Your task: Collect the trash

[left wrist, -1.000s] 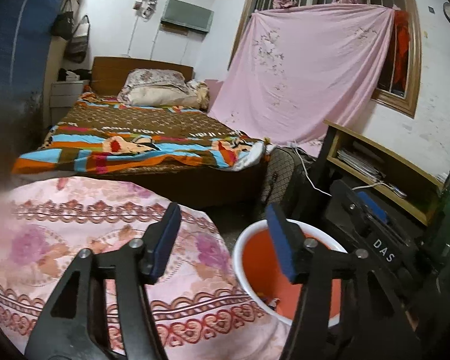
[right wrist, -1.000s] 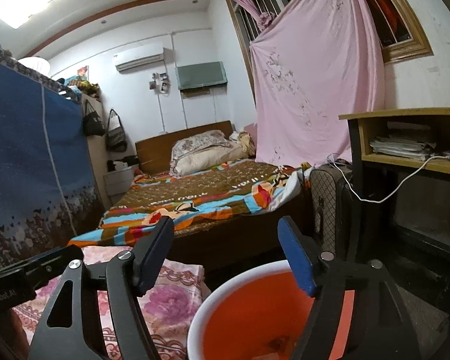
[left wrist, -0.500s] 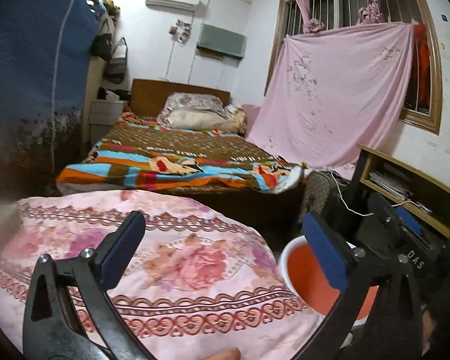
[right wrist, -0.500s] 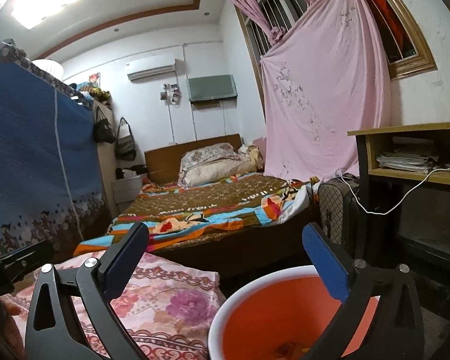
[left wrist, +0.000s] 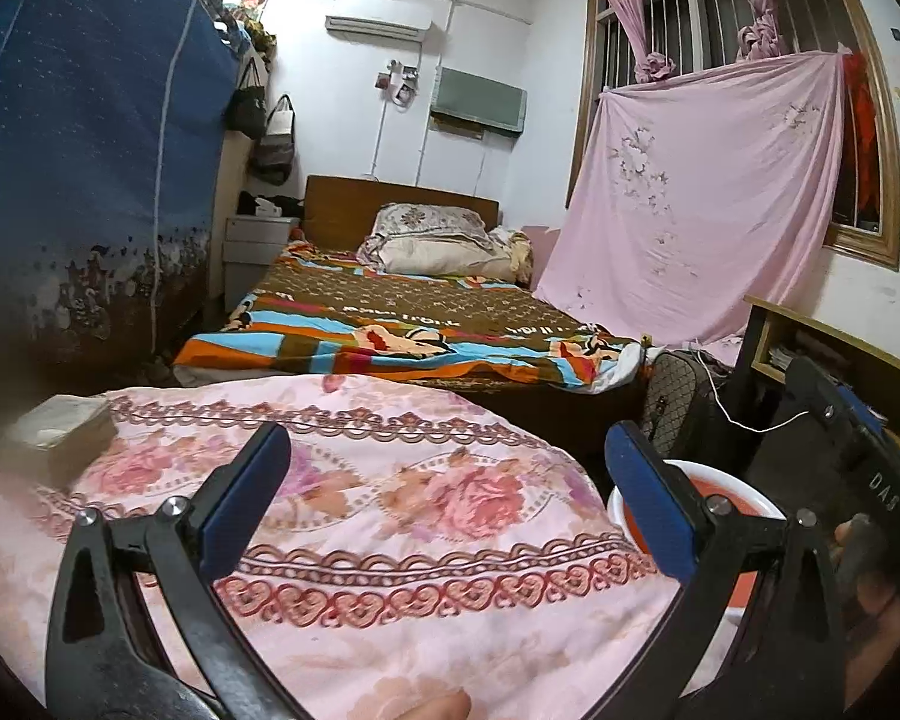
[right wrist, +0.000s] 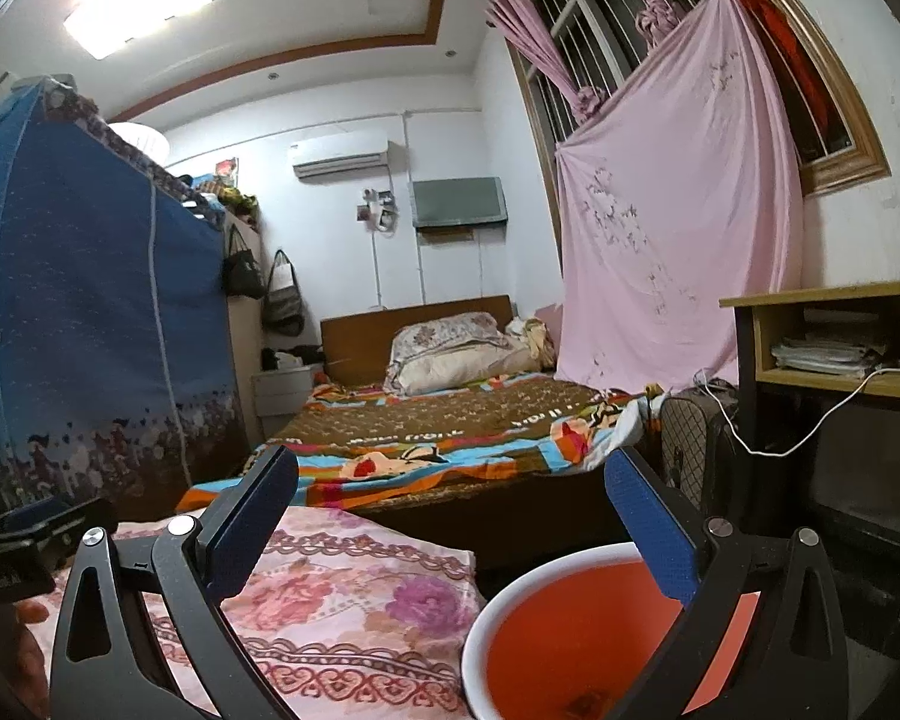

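We hold both tongs, left tongs and right tongs, newly spread wide and empty beside the round orange plastic bin with a white rim; scraps lie inside it, suggesting a drop just made.

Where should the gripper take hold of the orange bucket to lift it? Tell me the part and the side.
Grip the bucket's white rim, coming from above with one finger inside and one outside. It stands upright with its mouth open upward, and its round body looks too wide for the jaws. The near edge beside the pink floral cloth is closest to the open right gripper.
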### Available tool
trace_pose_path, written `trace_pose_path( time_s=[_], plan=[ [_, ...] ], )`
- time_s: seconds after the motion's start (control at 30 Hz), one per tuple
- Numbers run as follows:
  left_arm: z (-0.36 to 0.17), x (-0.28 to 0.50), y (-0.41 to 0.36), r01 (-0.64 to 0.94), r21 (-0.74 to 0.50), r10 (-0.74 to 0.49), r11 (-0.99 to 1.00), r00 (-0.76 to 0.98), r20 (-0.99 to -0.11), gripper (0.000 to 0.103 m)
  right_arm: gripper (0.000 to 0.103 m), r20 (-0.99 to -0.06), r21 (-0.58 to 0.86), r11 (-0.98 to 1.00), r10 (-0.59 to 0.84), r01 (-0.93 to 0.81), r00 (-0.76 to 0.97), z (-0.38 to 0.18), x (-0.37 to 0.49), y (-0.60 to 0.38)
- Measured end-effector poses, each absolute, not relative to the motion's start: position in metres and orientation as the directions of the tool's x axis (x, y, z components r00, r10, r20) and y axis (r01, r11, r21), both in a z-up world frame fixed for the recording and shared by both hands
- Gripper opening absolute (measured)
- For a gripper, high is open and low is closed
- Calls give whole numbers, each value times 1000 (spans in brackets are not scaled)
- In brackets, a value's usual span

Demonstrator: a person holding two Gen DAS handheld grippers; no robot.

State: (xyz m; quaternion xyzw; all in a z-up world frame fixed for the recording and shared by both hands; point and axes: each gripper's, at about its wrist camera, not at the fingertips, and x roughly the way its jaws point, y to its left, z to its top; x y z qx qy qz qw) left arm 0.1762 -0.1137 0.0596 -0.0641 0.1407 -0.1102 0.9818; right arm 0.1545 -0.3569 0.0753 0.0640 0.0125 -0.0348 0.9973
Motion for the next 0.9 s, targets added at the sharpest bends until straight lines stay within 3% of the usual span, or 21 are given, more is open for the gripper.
trace_pose_path(
  time_s=[0.9],
  plan=[
    [46,116,-55,103,-142,-133,984,966,-220,91,103,-8,104,994,-38,39,999,62,93,-304]
  ],
)
